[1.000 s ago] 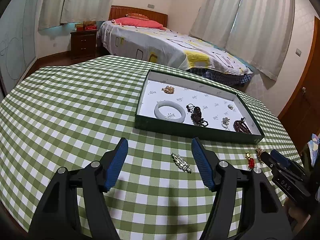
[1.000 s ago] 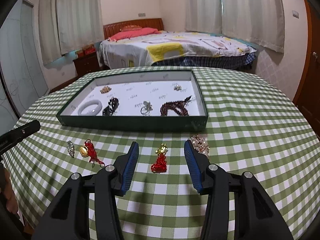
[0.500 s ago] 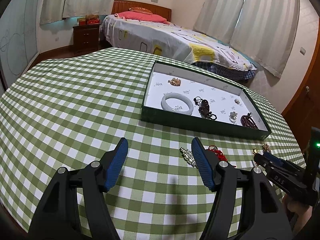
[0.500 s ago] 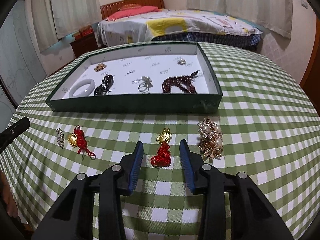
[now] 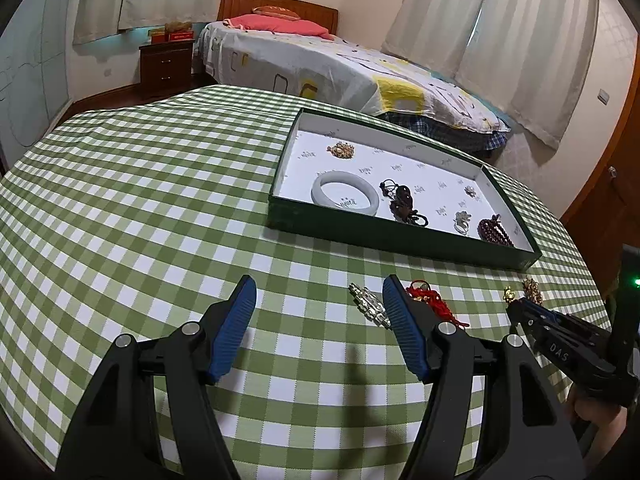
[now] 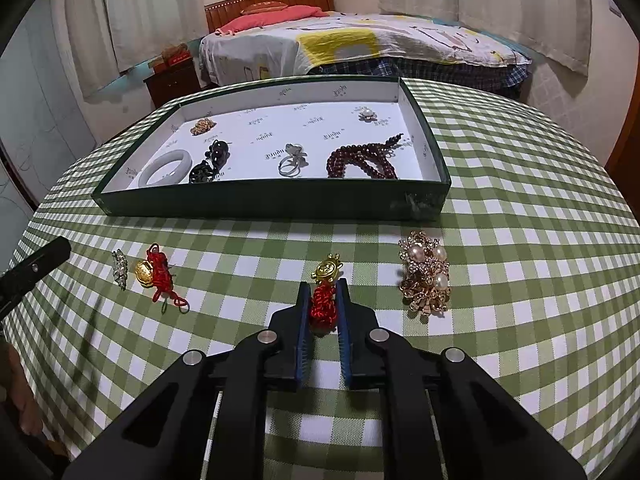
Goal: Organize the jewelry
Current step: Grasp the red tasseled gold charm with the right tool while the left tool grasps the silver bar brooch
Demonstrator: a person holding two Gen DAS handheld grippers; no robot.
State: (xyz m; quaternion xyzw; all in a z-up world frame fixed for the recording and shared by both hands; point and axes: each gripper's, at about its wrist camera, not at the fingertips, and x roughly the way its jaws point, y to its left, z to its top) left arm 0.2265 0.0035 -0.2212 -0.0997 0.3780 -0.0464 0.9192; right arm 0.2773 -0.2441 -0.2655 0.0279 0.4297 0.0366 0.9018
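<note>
Closed since earlier: right tongs [image 6: 323,286], now clamping red-knotted gold charm [image 6: 325,294] on counter [image 6: 520,280]. Left to right: left tongs [image 5: 319,294] spread, empty (crystal brooch [image 5: 369,304] beside); green tray [image 6: 256,200] far.

The letters "DAS" are printed in white on the black right gripper [image 5: 516,307] body.

Red-knotted gold charm [image 6: 323,294] on tablecloth
</note>
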